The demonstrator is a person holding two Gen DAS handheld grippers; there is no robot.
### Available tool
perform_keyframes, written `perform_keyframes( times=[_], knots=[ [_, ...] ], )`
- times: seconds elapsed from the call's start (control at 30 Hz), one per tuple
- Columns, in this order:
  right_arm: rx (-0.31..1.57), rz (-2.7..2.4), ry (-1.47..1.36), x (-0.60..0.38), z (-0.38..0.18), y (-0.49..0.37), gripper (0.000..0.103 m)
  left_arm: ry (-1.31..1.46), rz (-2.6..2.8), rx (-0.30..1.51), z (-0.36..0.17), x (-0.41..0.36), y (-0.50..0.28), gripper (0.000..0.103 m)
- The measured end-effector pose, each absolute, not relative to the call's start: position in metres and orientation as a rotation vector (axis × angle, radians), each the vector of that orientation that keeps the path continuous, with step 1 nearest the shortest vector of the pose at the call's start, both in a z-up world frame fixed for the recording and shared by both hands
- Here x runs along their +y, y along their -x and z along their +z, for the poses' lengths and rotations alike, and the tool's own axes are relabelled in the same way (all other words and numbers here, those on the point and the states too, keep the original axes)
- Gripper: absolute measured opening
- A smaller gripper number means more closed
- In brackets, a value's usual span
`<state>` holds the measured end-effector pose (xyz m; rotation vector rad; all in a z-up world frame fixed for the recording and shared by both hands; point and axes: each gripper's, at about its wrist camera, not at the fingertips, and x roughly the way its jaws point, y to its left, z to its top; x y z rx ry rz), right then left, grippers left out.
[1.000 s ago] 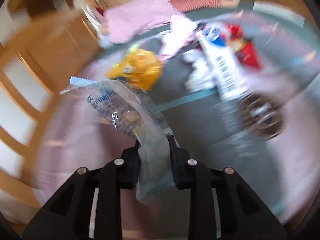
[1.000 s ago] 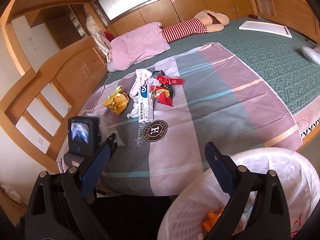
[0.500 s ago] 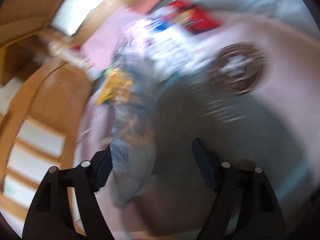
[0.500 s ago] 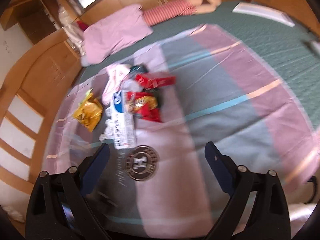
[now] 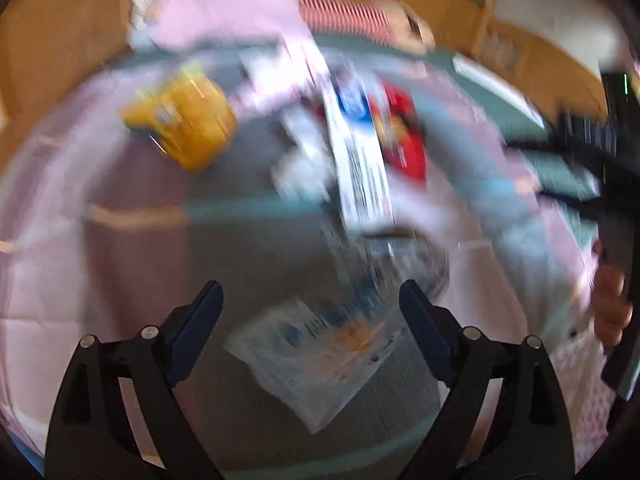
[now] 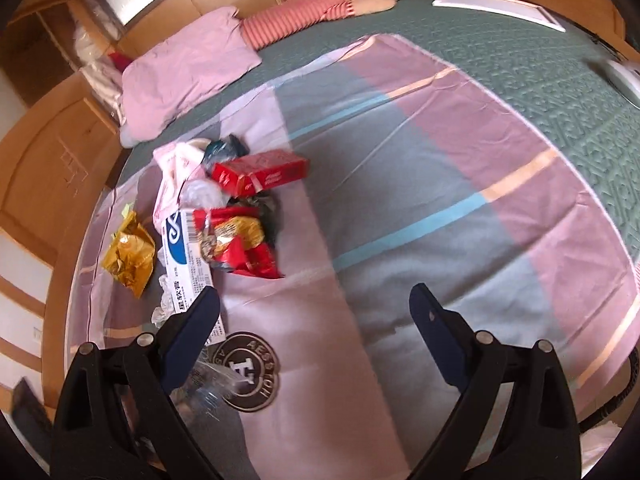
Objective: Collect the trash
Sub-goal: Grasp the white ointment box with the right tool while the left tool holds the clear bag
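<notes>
Most of the trash was left uncollected: the yellow wrapper (image 6: pixel 130 254), long white box (image 6: pixel 192 276) and red packets (image 6: pixel 244 244) lay heaped on the bed (image 6: pixel 400 208). The left tool (image 5: pixel 310 304), its jaws just opened wide, was seen above a clear wrapper (image 5: pixel 320 356), gripping nothing. The right tool (image 6: pixel 314 306) was spread wide and empty. Only the right view showed the pile sharply.
</notes>
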<state>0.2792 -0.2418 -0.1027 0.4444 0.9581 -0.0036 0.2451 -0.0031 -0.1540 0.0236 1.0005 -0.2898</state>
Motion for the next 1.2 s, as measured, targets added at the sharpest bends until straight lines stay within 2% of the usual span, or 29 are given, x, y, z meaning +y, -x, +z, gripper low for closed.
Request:
perform_keyframes(
  times=[0.07, 0.13, 0.17, 0.4, 0.43, 0.47, 0.5, 0.53, 0.57, 0.6, 0.77, 0.9, 0.93, 1.0, 1.1, 1.2],
  knots=[
    [0.966, 0.048, -0.421, -0.225, -0.104, -0.29, 0.094, -0.1, -0.311, 1.054, -0.168, -0.019, -0.245, 0.089],
    [0.993, 0.104, -0.399, -0.205, -0.107, -0.307, 0.094, -0.124, -0.308, 1.048, -0.171, -0.021, -0.245, 0.077],
    [1.014, 0.133, -0.376, -0.194, -0.111, -0.318, 0.094, -0.093, -0.31, 1.058, -0.171, -0.016, -0.245, 0.067],
    [1.104, 0.211, -0.21, -0.13, -0.132, -0.351, 0.093, 0.117, -0.214, 1.048, -0.164, 0.031, -0.236, 0.04],
    [1.11, 0.21, -0.186, -0.123, -0.135, -0.351, 0.093, 0.15, -0.205, 1.046, -0.164, 0.037, -0.236, 0.04],
    [1.116, 0.205, -0.158, -0.115, -0.138, -0.351, 0.085, 0.162, -0.2, 1.046, -0.165, 0.04, -0.236, 0.039],
    [1.127, 0.203, -0.142, -0.111, -0.142, -0.351, 0.066, 0.163, -0.199, 1.046, -0.165, 0.039, -0.238, 0.039],
    [1.148, 0.199, -0.132, -0.107, -0.146, -0.351, 0.055, 0.153, -0.2, 1.047, -0.165, 0.037, -0.238, 0.039],
    [1.16, 0.201, -0.146, -0.107, -0.151, -0.349, 0.047, 0.136, -0.199, 1.046, -0.165, 0.035, -0.238, 0.039],
    [1.145, 0.201, -0.163, -0.109, -0.15, -0.346, 0.044, 0.122, -0.201, 1.044, -0.164, 0.033, -0.239, 0.04],
    [1.078, 0.159, -0.179, -0.135, -0.131, -0.324, 0.042, 0.091, -0.229, 1.052, -0.165, 0.027, -0.238, 0.053],
    [0.981, 0.127, -0.208, -0.167, -0.101, -0.297, 0.042, 0.045, -0.236, 1.056, -0.169, 0.014, -0.238, 0.07],
    [0.962, 0.11, -0.224, -0.177, -0.093, -0.291, 0.042, 0.016, -0.231, 1.054, -0.17, 0.009, -0.242, 0.071],
    [0.952, 0.089, -0.272, -0.197, -0.083, -0.277, 0.042, -0.046, -0.221, 1.049, -0.173, 0.0, -0.243, 0.067],
    [0.961, 0.058, -0.318, -0.218, -0.078, -0.256, 0.042, -0.109, -0.201, 1.029, -0.175, -0.009, -0.246, 0.05],
    [0.949, 0.043, -0.327, -0.229, -0.076, -0.231, 0.042, -0.099, -0.177, 1.021, -0.174, -0.005, -0.246, 0.042]
  ],
)
